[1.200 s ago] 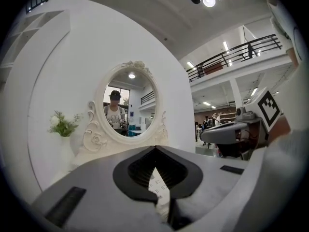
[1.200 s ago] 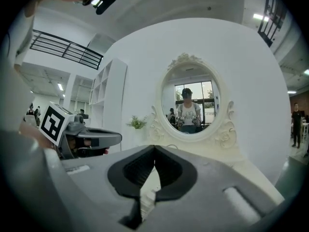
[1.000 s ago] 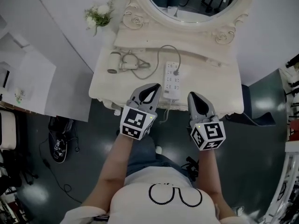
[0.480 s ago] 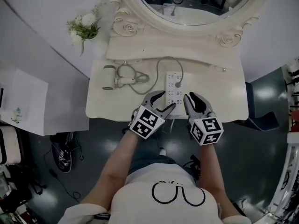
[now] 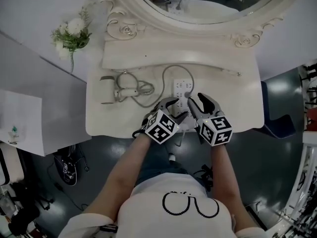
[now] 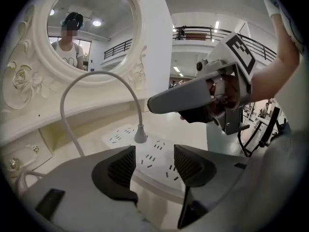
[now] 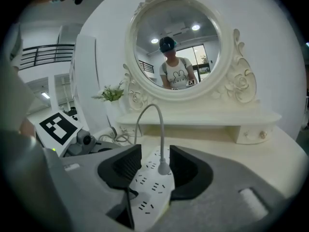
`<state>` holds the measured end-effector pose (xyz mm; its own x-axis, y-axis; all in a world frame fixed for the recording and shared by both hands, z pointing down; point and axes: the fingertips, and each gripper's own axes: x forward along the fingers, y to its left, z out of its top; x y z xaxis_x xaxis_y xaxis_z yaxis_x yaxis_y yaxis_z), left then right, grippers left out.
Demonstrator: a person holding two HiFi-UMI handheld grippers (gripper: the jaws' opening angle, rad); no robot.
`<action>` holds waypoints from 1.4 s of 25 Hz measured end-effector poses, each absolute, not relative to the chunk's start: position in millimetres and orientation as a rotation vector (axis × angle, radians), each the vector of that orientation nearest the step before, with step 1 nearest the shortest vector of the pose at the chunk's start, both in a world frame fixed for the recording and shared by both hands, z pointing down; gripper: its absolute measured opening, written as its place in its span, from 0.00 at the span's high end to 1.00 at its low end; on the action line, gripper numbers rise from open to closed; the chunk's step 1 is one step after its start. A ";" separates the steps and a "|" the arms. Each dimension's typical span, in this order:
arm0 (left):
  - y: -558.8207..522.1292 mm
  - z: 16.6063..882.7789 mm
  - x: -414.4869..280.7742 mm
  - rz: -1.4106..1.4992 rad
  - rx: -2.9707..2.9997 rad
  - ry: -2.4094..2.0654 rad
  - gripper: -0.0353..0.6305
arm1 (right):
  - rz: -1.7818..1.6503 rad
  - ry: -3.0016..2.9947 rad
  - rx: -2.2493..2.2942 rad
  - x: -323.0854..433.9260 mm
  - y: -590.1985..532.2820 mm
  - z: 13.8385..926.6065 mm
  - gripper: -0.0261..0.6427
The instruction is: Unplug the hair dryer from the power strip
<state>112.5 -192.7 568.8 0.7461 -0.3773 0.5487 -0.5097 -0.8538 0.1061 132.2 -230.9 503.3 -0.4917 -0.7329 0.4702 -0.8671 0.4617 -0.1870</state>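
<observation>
A white power strip [image 5: 182, 90] lies on the cream vanity table [image 5: 233, 108], with the hair dryer's plug [image 5: 189, 87] in its far end. The grey cord [image 5: 168, 72] loops left to the white hair dryer [image 5: 115, 91]. My left gripper [image 5: 174, 108] stands open just before the strip's near end; the strip [image 6: 149, 153] and plug [image 6: 140, 137] show beyond its jaws [image 6: 154, 164]. My right gripper [image 5: 194, 104] hangs over the strip, its jaws opening, with the strip [image 7: 150, 190] and plug [image 7: 164, 168] between them [image 7: 155, 170] and the pads apart from both.
An oval mirror [image 5: 198, 4] in an ornate frame stands at the table's back above a low shelf [image 5: 148, 58]. A sprig of white flowers [image 5: 72, 33] is at the back left. The table's front edge [image 5: 124, 132] runs under my wrists. Shoes [image 5: 67, 165] lie on the floor.
Both grippers have moved forward and down from the table's front edge to the power strip. Their jaws have spread apart.
</observation>
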 end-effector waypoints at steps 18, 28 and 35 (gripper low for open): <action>-199.9 583.5 115.5 0.826 2.702 -0.704 0.57 | 0.561 -2.327 1.281 125.2 -258.7 536.3 0.93; -203.7 582.1 113.0 0.823 2.648 -0.718 0.58 | 0.526 -2.302 1.262 119.9 -271.5 532.6 0.93; -205.5 583.2 114.7 0.869 2.647 -0.691 0.59 | 0.553 -2.274 1.360 129.0 -256.8 531.4 0.93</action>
